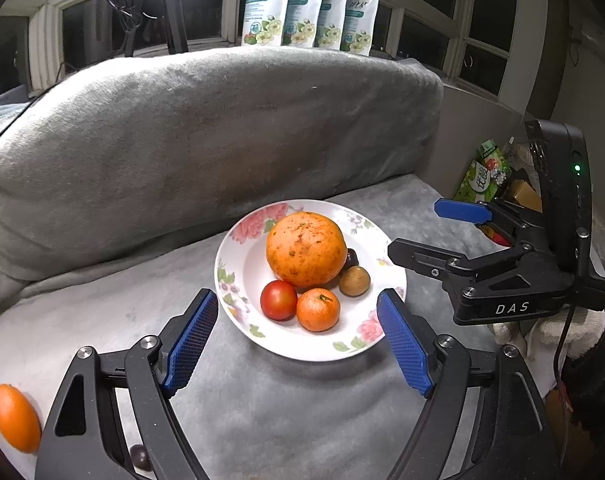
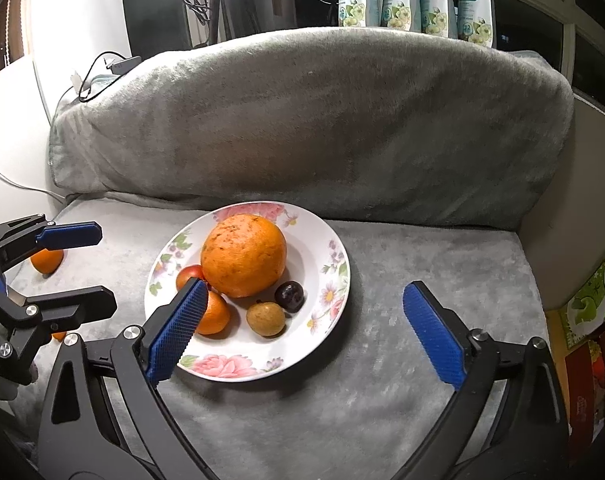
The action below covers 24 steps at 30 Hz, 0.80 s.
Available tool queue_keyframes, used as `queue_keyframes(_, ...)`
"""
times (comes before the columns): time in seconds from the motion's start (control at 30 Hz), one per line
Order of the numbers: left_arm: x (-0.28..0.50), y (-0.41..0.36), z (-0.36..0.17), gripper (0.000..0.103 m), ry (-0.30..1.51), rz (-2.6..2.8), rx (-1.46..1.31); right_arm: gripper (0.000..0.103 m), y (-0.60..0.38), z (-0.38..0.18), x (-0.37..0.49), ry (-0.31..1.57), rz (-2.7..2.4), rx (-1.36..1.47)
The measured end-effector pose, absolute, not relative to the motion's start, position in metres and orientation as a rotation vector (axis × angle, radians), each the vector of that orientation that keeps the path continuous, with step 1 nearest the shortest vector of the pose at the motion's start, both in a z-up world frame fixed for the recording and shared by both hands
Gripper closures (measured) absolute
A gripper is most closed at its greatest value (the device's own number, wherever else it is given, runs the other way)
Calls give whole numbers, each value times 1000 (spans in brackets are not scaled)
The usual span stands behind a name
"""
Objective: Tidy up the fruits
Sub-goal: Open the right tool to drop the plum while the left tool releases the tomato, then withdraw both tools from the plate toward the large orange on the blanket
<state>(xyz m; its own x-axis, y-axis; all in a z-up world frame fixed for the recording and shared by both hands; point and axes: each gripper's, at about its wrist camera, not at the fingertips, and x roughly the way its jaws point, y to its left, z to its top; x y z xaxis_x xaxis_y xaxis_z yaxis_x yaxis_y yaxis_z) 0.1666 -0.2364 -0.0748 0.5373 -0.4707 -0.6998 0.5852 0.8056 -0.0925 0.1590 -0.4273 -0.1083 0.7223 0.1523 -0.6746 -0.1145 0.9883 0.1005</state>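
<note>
My left tongs and right tongs, both spread and empty, flank the floral plate holding a large orange on the grey sofa seat.

probably a home: blanket-draped sofa beneath night windows.

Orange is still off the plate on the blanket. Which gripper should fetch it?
Left, likely. The loose orange lies beside the open left gripper; the right gripper is across the plate.
</note>
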Motion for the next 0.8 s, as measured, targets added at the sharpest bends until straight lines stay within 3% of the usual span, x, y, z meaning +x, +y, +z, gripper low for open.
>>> queue_keyframes(0.8,123,-188,-44,21,681,-547,151,3,-397,-89,139,693,247,105)
